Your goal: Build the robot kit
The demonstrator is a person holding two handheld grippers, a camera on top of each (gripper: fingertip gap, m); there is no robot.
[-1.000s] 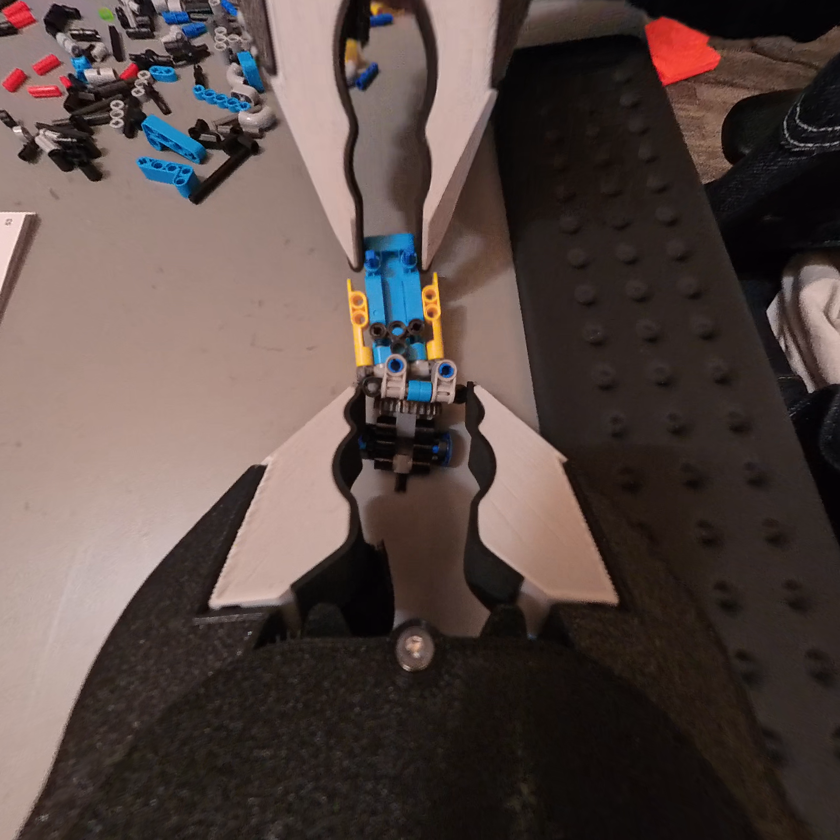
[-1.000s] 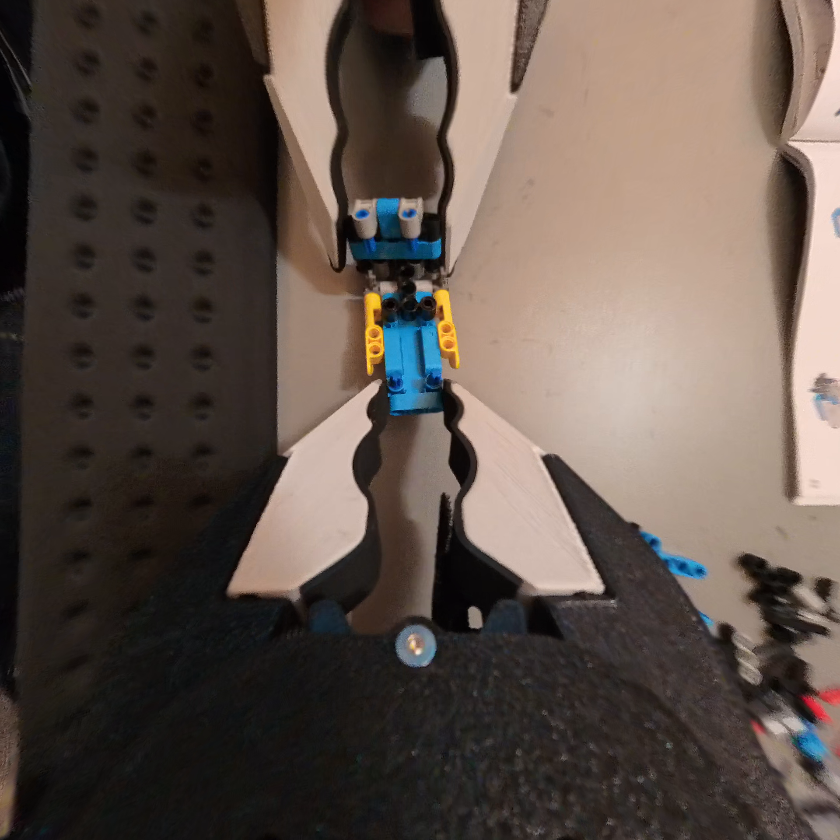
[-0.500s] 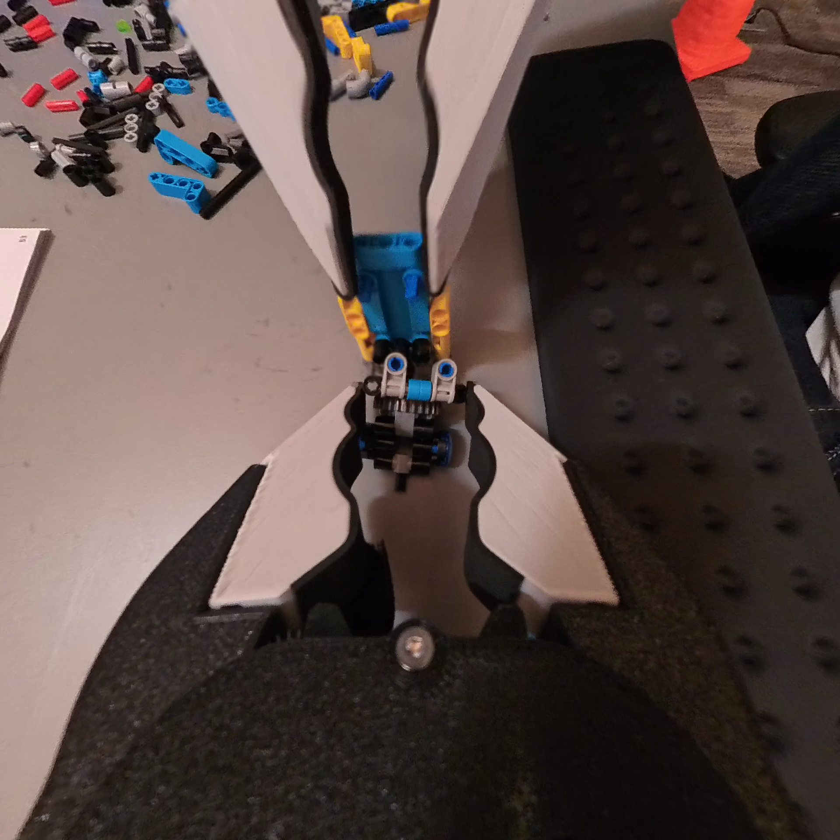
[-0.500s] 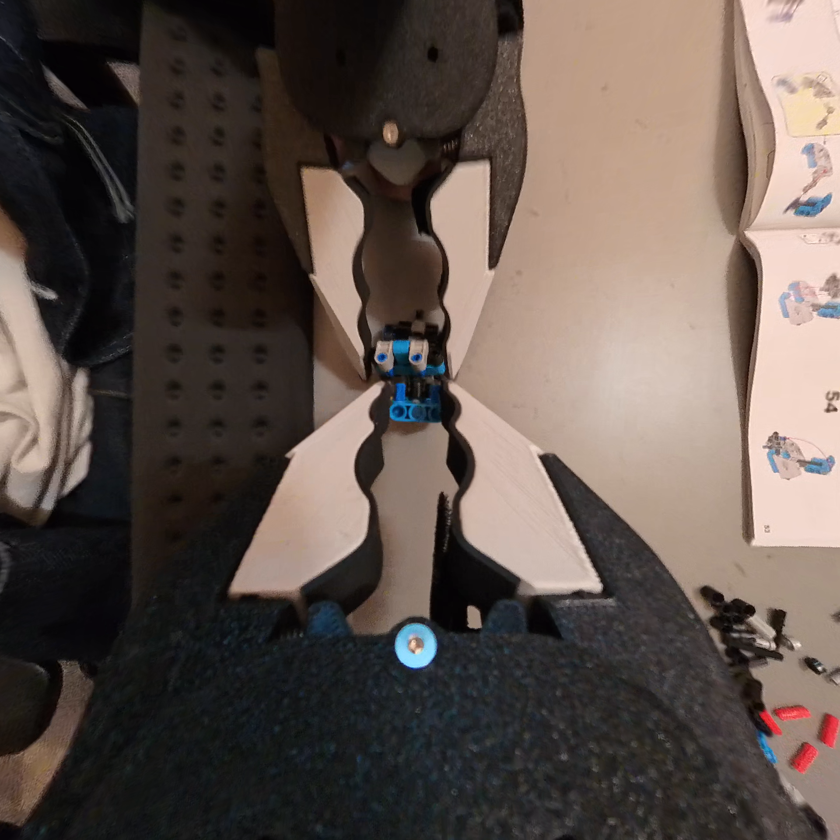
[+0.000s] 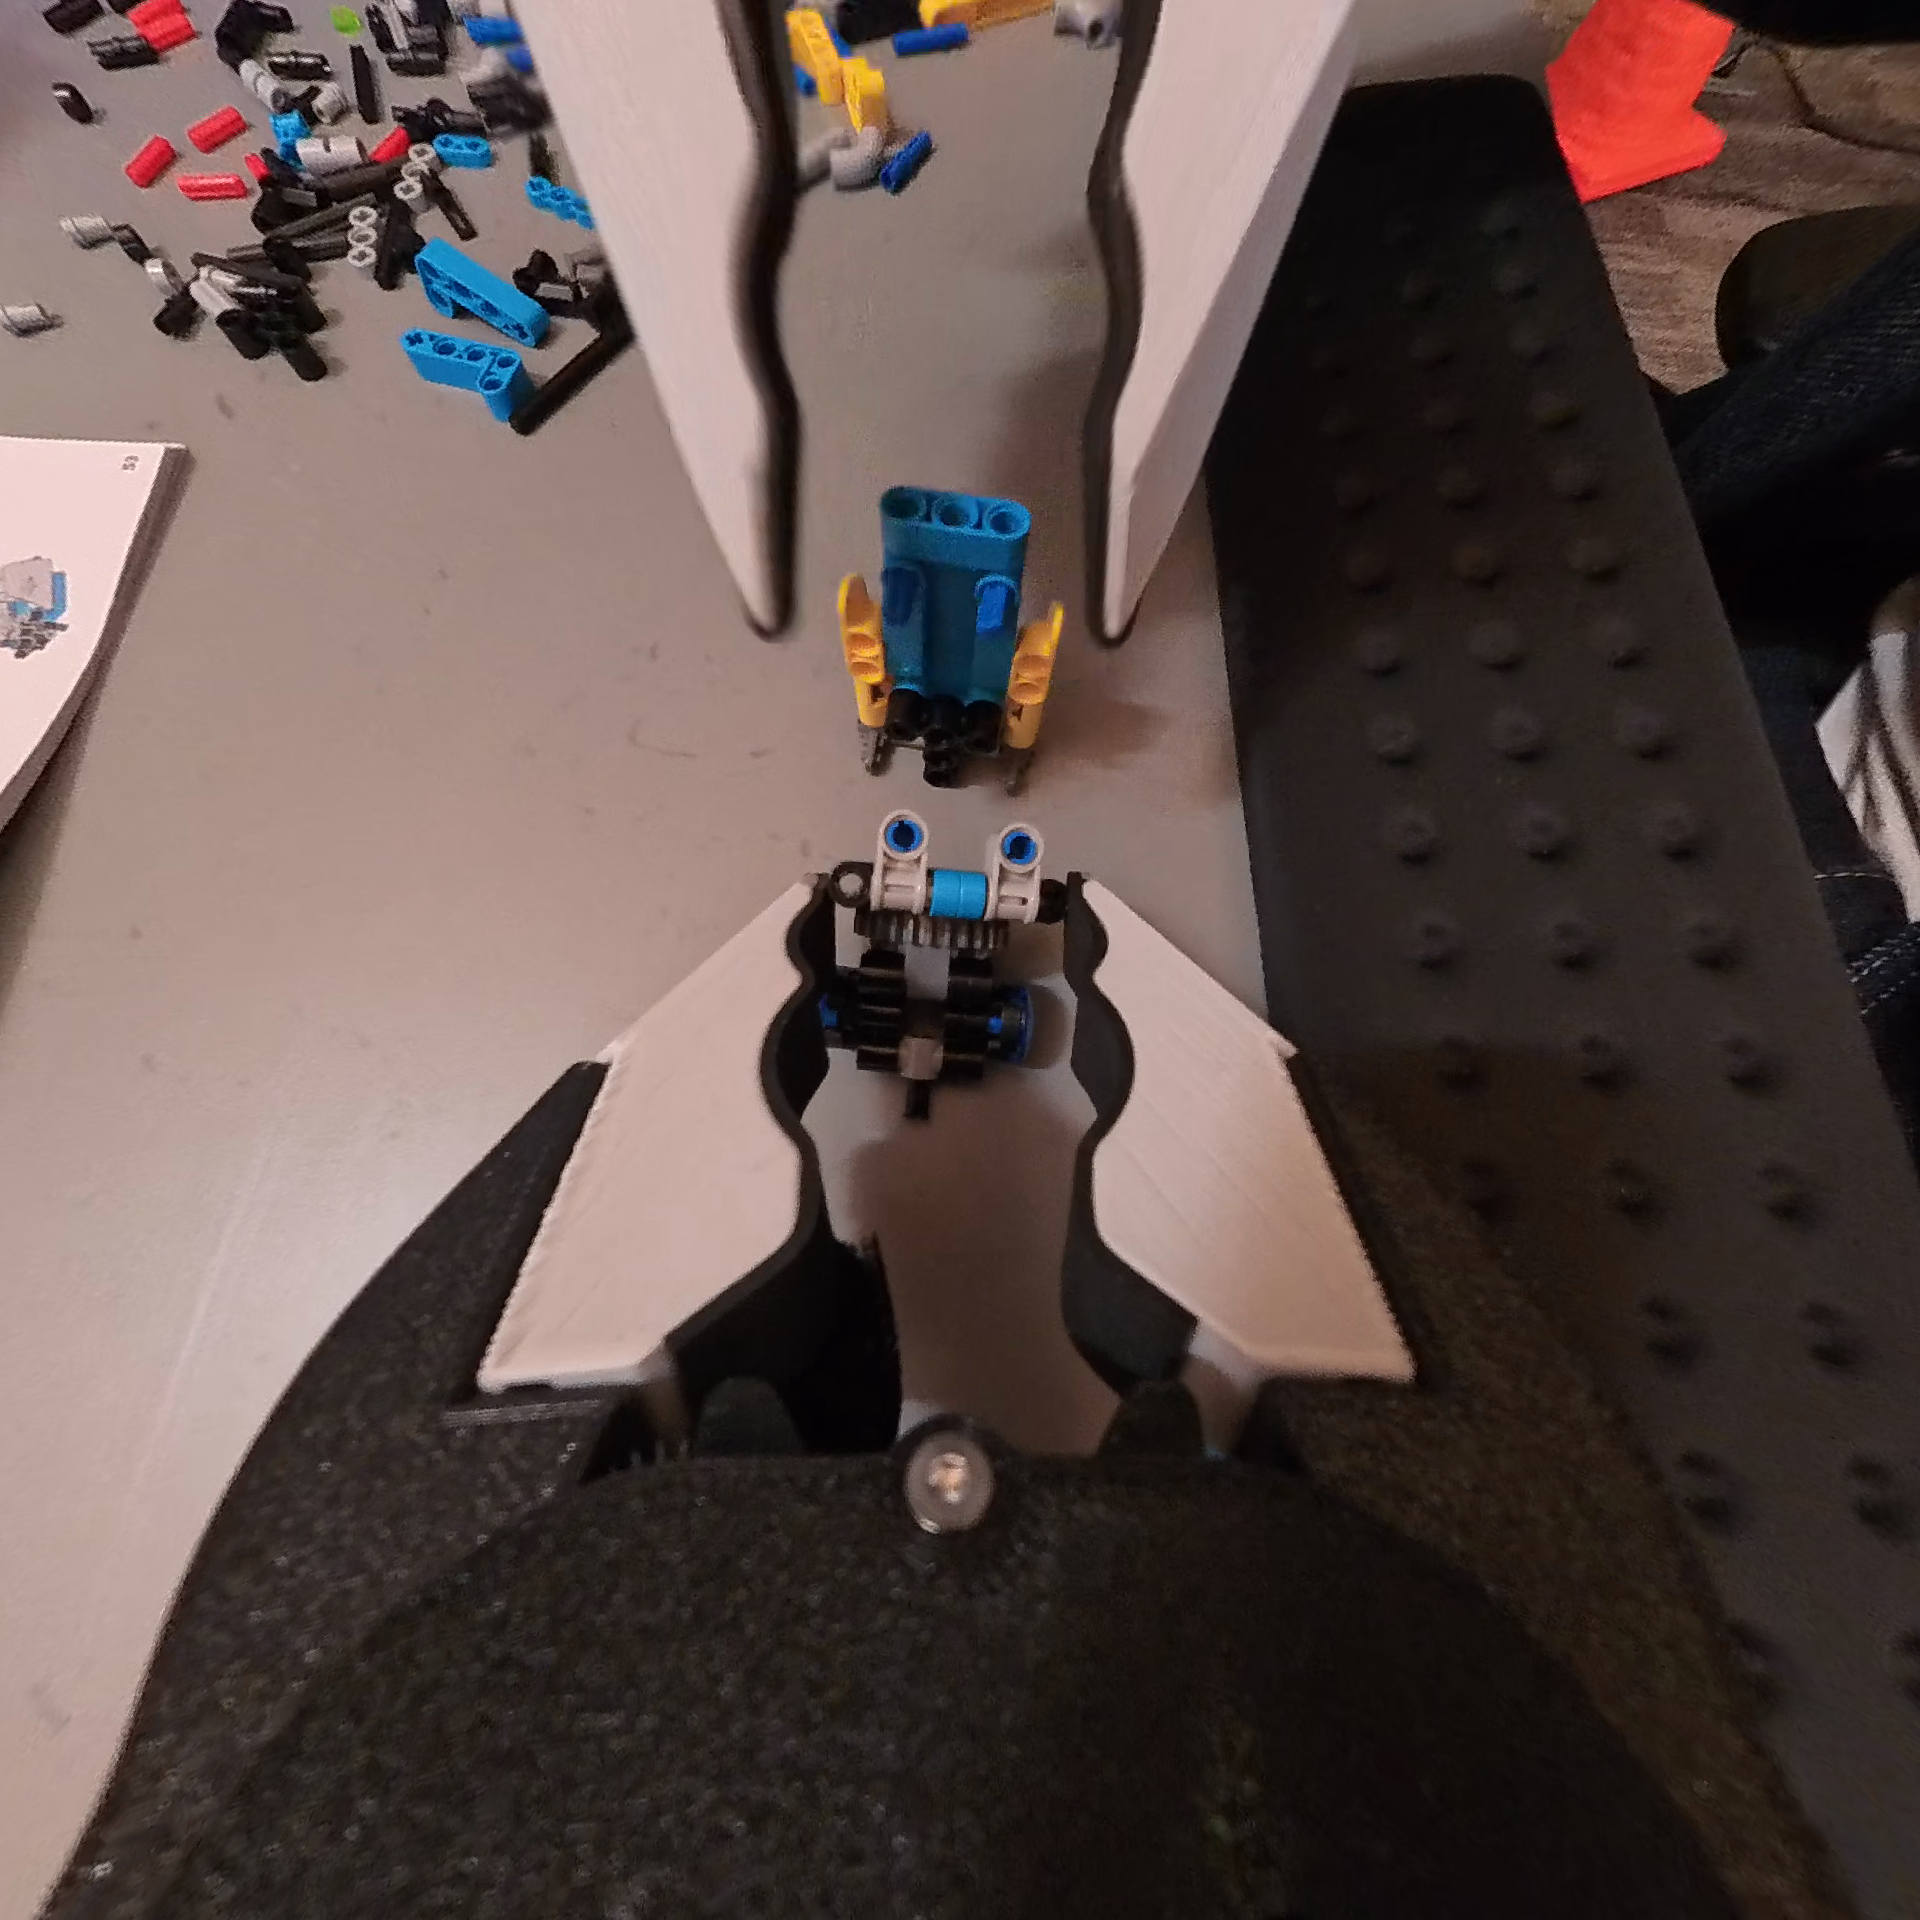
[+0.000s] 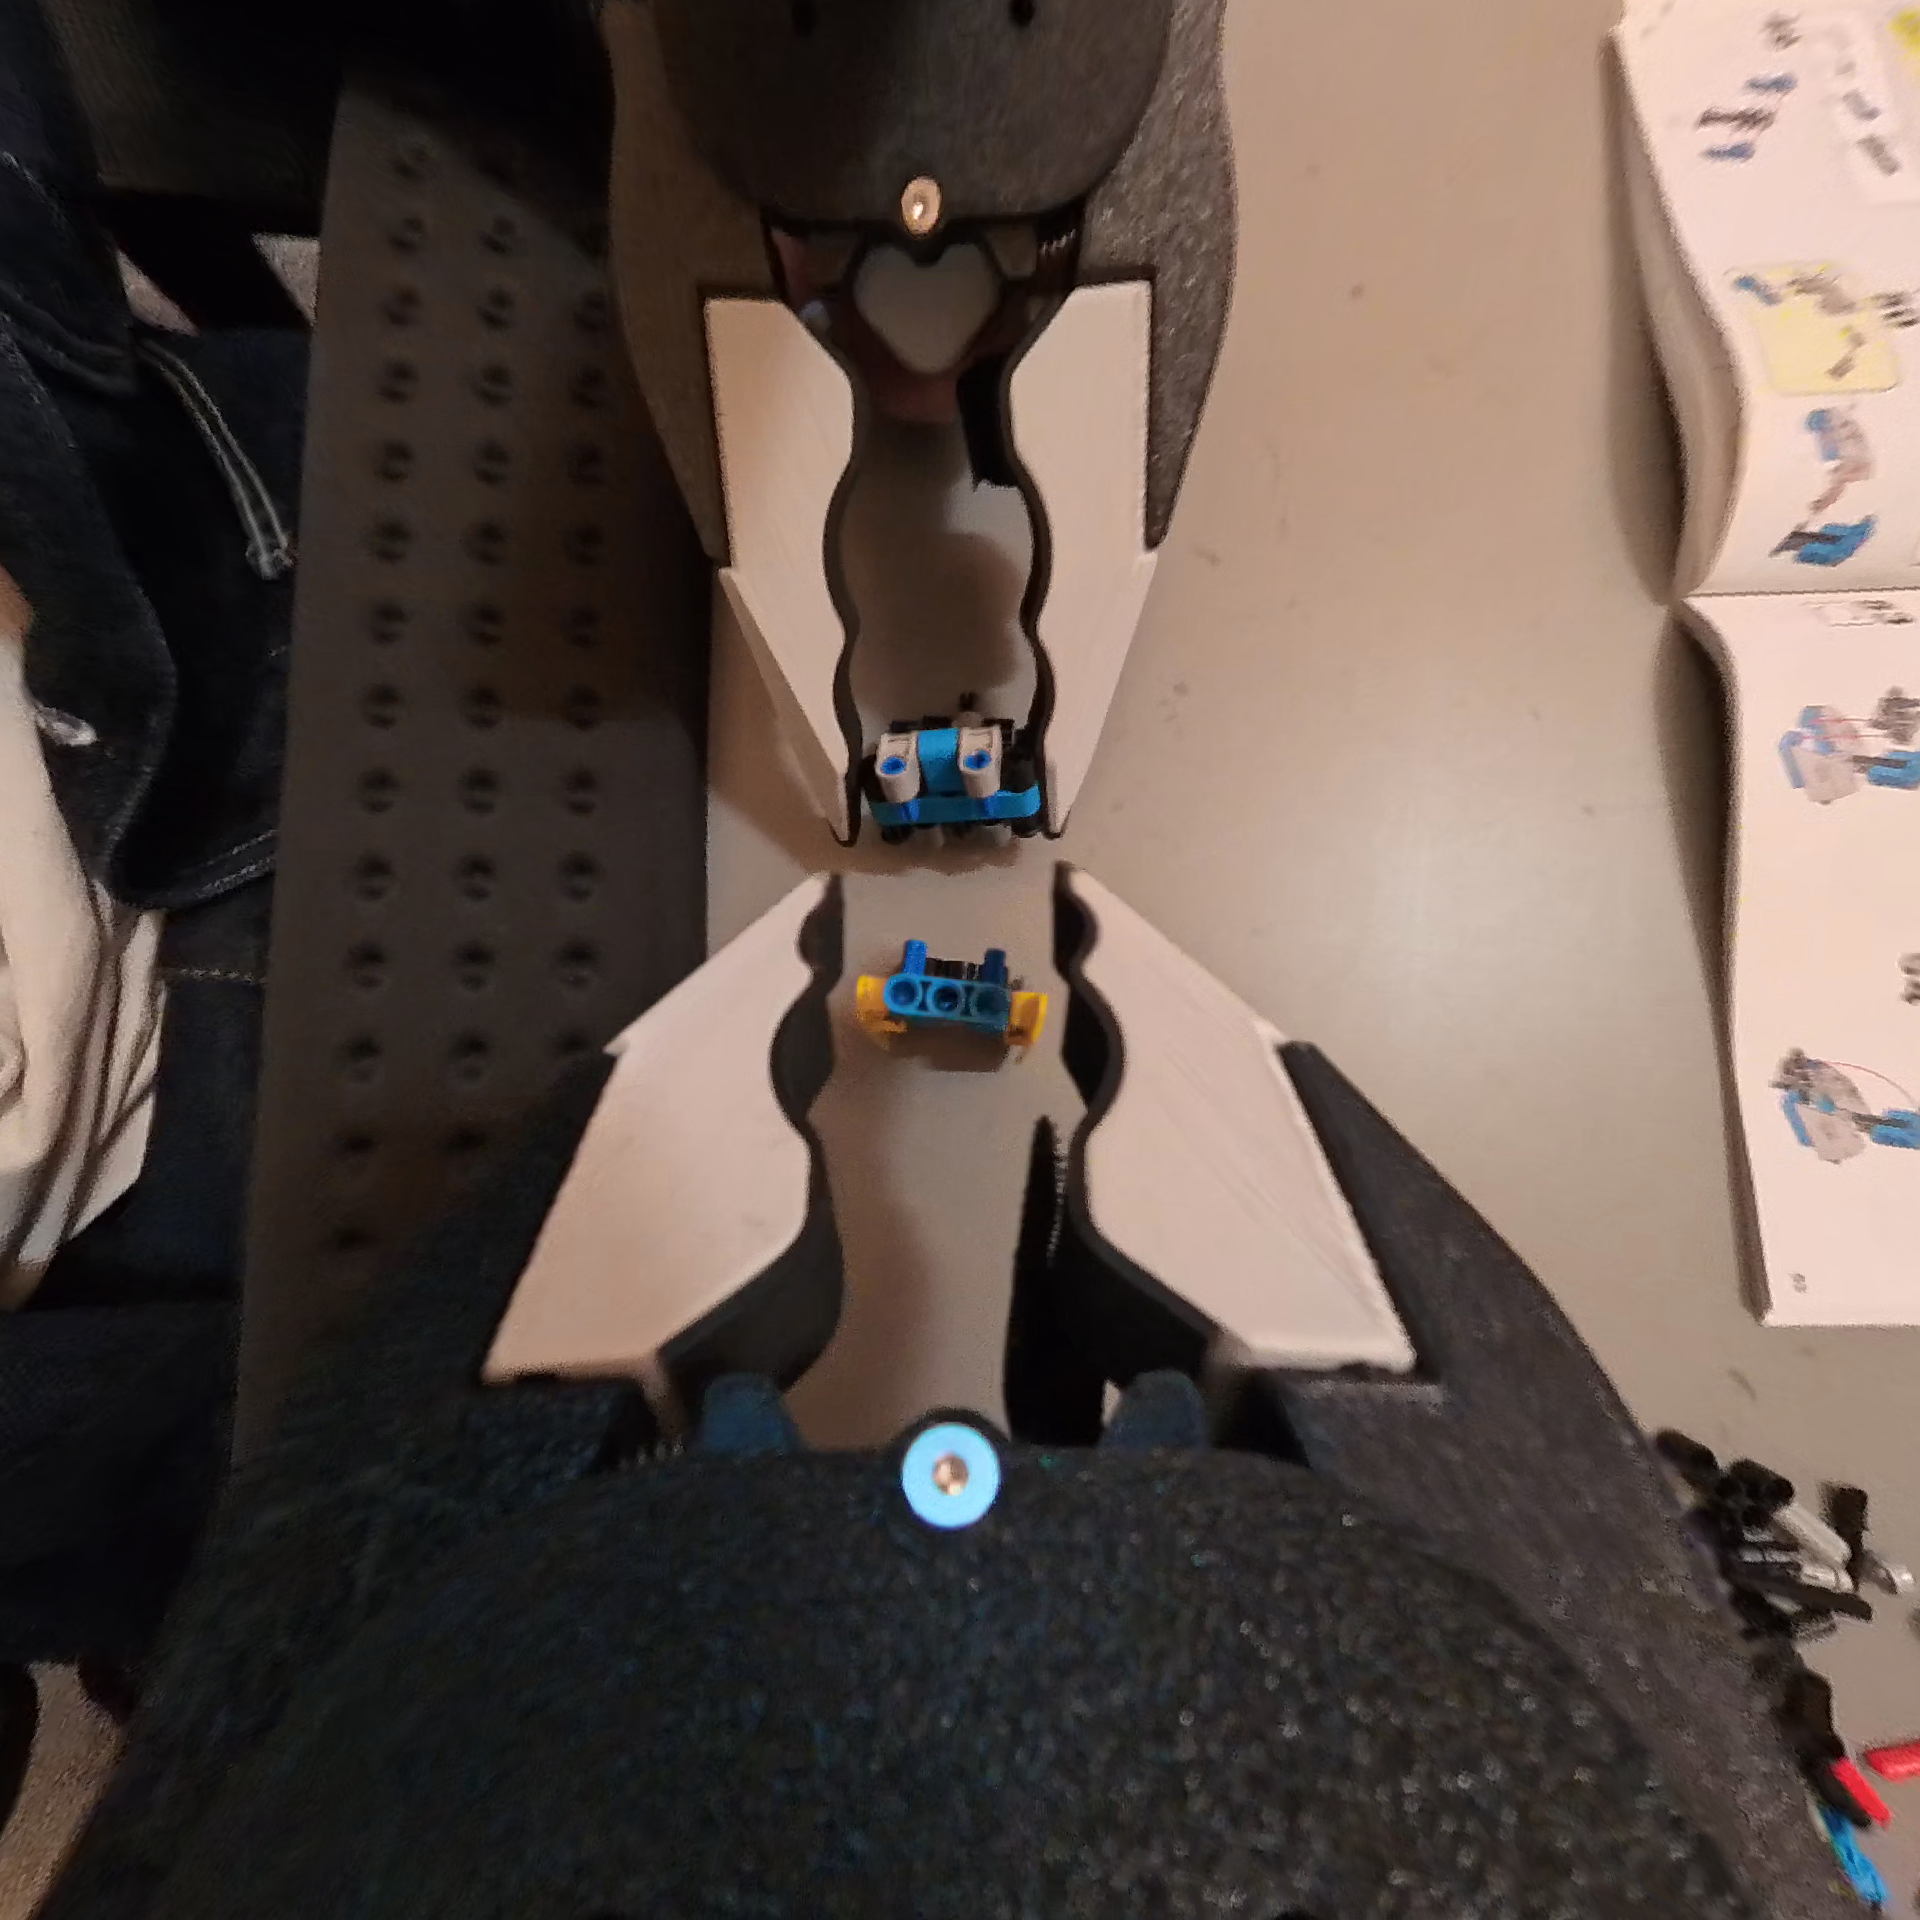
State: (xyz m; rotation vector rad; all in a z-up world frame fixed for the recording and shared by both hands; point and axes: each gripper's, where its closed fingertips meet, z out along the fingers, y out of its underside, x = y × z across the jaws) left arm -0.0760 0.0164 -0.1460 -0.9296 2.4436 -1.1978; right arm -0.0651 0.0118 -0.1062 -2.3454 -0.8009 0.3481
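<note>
Grey tabletop (image 5: pixel 364 831) with a black studded mat (image 5: pixel 1558 727) running along one side, so that's the whole stage. Left gripper (image 5: pixel 951 894) is pinching a small gear assembly (image 5: pixel 940 966) right at its fingertips: black gears, two pale grey connectors with blue pins, a little blue sleeve between them. From the right wrist view you can see the same gripper (image 6: pixel 951 821) facing the camera with that gear assembly (image 6: pixel 951 774) clamped between its tips, held just off the table.

Right gripper (image 6: pixel 945 904) has its jaws spread and isn't touching anything. Sitting on the table between its fingers, clear of both, is the blue and yellow block (image 6: pixel 948 1003): a blue beam body with yellow pieces on each flank and black pins at one end. In the left wrist view that block (image 5: pixel 951 634) sits a short gap ahead of the gear assembly, not touching it, with the right gripper (image 5: pixel 940 623) open and its white tips either side.

Off beyond that there's a scattered pile of loose parts (image 5: pixel 343 208) (black pins, red bits, blue beams), and an open instruction booklet (image 6: pixel 1818 727) lying flat near the table edge. Orange thing (image 5: pixel 1631 104) on the floor past the mat, can't tell what it is. Dark denim fabric (image 6: pixel 125 520) shows next to the mat
</note>
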